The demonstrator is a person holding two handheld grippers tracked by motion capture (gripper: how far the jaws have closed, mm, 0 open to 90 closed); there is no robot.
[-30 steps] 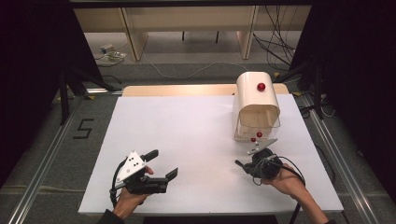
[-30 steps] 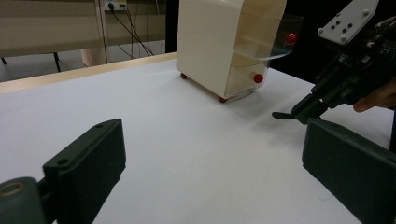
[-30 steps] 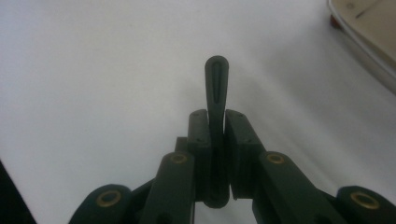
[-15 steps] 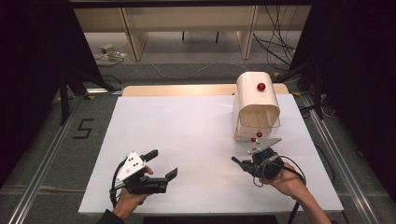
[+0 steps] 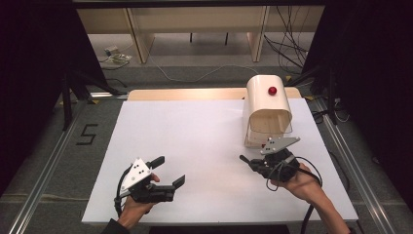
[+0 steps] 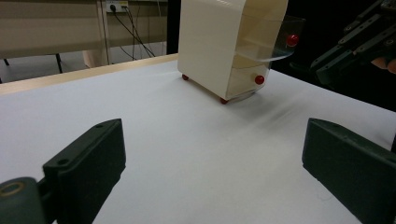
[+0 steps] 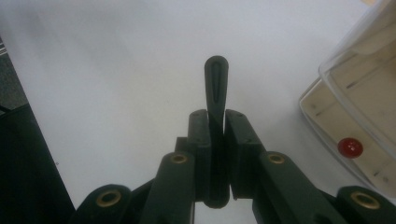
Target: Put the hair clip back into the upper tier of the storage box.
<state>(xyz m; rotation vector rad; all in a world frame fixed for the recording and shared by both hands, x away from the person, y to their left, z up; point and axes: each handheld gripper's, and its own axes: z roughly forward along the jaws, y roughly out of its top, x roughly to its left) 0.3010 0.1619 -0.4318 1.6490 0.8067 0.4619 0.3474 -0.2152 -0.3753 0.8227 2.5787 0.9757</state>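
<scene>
High view: the white table carries a cream cabinet at its far right, with a red knob on its rounded top and its open front facing the person. The left gripper is held low over the near left part of the table, jaws spread wide and holding nothing, well apart from the cabinet. The right gripper sits just in front of the cabinet at the near right, its tip pointing left across the table, and a grey plate on top of it lies close to the cabinet's lower front edge. A cable trails from it past the person's right hand.

Left gripper view: the two black jaws stand far apart with bare table between them. The cabinet stands beyond, on small red feet, with a clear flap bearing a red knob raised at its front and a drawer with a red knob below. The right gripper shows at the upper right, beside the cabinet front.

Right gripper view: the jaws of the right gripper are pressed together on a slim dark handle that stands up between them over the table. The cabinet's clear flap and a red knob lie at the right edge, near but not touching.
</scene>
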